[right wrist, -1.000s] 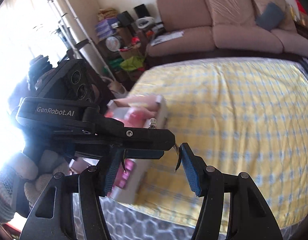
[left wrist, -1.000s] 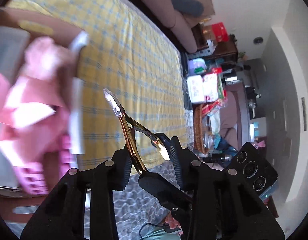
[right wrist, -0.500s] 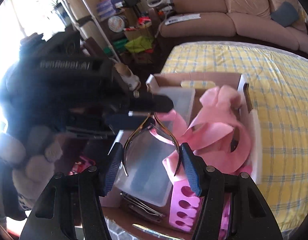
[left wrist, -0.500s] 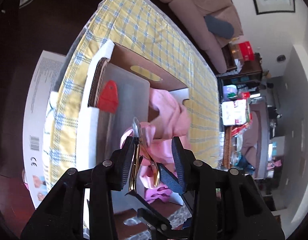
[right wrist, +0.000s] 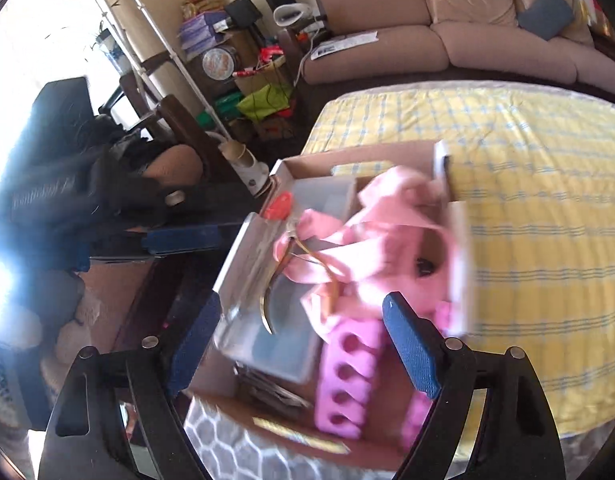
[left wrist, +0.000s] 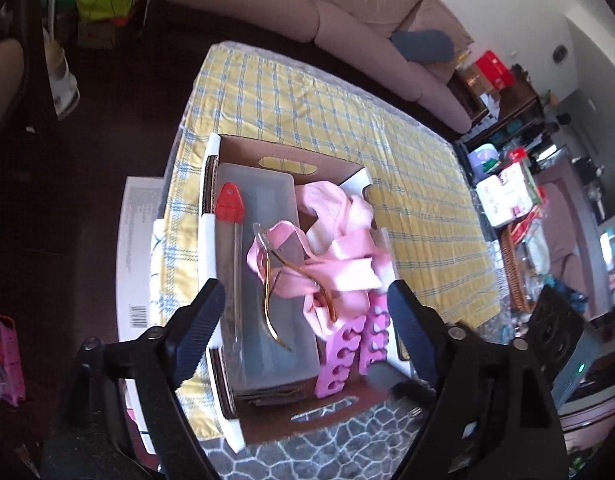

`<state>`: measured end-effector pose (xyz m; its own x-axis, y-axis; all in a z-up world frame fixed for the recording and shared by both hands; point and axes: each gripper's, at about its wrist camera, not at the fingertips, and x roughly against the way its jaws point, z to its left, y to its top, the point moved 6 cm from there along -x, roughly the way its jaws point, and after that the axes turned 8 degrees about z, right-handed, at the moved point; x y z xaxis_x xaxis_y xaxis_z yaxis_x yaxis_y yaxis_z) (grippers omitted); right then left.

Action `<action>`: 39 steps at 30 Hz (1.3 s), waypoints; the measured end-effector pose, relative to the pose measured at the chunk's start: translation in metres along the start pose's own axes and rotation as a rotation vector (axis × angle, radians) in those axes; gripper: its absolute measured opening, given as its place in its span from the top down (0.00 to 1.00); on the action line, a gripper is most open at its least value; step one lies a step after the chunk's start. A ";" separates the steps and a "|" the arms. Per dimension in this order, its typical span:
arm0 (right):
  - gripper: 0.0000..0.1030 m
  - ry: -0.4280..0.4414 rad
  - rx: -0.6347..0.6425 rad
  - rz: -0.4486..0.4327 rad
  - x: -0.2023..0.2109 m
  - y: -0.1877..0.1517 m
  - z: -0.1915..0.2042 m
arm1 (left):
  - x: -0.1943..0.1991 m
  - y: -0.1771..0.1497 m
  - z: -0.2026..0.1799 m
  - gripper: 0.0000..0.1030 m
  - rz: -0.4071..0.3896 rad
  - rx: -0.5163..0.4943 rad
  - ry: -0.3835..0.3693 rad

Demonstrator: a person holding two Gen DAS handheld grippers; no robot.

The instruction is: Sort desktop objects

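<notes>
Gold nippers [left wrist: 273,280] are in the cardboard box [left wrist: 291,160], lying loose across the clear plastic case [left wrist: 267,340] and the pink ribbon bundle [left wrist: 339,264]: tip end over the case, one handle running under or into the ribbon. Same read from the right wrist view: nippers [right wrist: 285,272] on the case [right wrist: 275,344], handles tangled with the ribbon [right wrist: 367,240].

Nothing grips them. Left tool [left wrist: 303,320] has its jaws wide apart and opening, hovering over the box with the nippers seen between the pads but clear of both. Right tool [right wrist: 303,332] likewise: jaws apart, opening, pads touching nothing. Right view is motion-blurred.

Also in the box:
- red-capped tool [left wrist: 229,208] lying along the left edge of the case
- pink toe separators [left wrist: 347,352] at the near right corner, just beside the case, partly under the ribbon
- some dark flat items under the near end of the case; can't tell what they are

Box sits at the near left corner of the counter, on a yellow checked cloth [left wrist: 407,184]. A white printed carton [left wrist: 137,248] lies off the counter's left edge, lower down. Brown sofa [left wrist: 347,12] beyond the counter.
</notes>
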<state>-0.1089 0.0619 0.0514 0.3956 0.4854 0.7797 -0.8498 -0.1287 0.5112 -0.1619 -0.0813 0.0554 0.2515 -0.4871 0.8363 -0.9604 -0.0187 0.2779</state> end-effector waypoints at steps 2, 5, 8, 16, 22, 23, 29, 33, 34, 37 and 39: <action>0.13 -0.030 0.017 -0.005 0.017 -0.006 -0.010 | 0.008 -0.017 -0.007 0.05 -0.034 -0.023 0.039; 0.04 -0.131 0.048 -0.024 0.046 -0.022 -0.032 | 0.013 -0.048 -0.015 0.00 -0.079 -0.048 0.100; 0.01 -0.209 0.059 -0.014 0.061 -0.050 -0.051 | 0.006 -0.081 -0.022 0.00 -0.097 -0.058 0.144; 0.01 -0.381 0.048 -0.022 0.071 -0.095 -0.101 | -0.032 -0.146 -0.023 0.00 -0.115 -0.003 0.254; 0.01 -0.407 0.023 -0.008 0.064 -0.112 -0.124 | -0.066 -0.157 -0.023 0.00 -0.132 -0.005 0.354; 0.01 -0.411 0.023 -0.005 0.062 -0.113 -0.126 | -0.072 -0.157 -0.022 0.00 -0.128 0.002 0.361; 0.01 -0.451 0.027 0.027 0.048 -0.122 -0.140 | -0.097 -0.158 -0.033 0.00 -0.114 -0.033 0.392; 0.01 -0.458 -0.005 0.027 0.048 -0.125 -0.152 | -0.105 -0.152 -0.043 0.00 -0.121 -0.052 0.393; 0.01 -0.458 -0.013 0.029 0.047 -0.126 -0.155 | -0.107 -0.150 -0.043 0.00 -0.125 -0.047 0.399; 0.00 -0.462 -0.031 0.037 0.045 -0.129 -0.160 | -0.110 -0.150 -0.043 0.00 -0.152 -0.043 0.441; 0.00 -0.465 -0.045 0.045 0.041 -0.132 -0.164 | -0.115 -0.151 -0.045 0.00 -0.157 -0.061 0.493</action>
<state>-0.0380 0.2412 -0.0431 0.4632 0.0397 0.8854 -0.8799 -0.0987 0.4647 -0.0402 0.0165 -0.0617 0.4326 -0.0132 0.9015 -0.9016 -0.0010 0.4326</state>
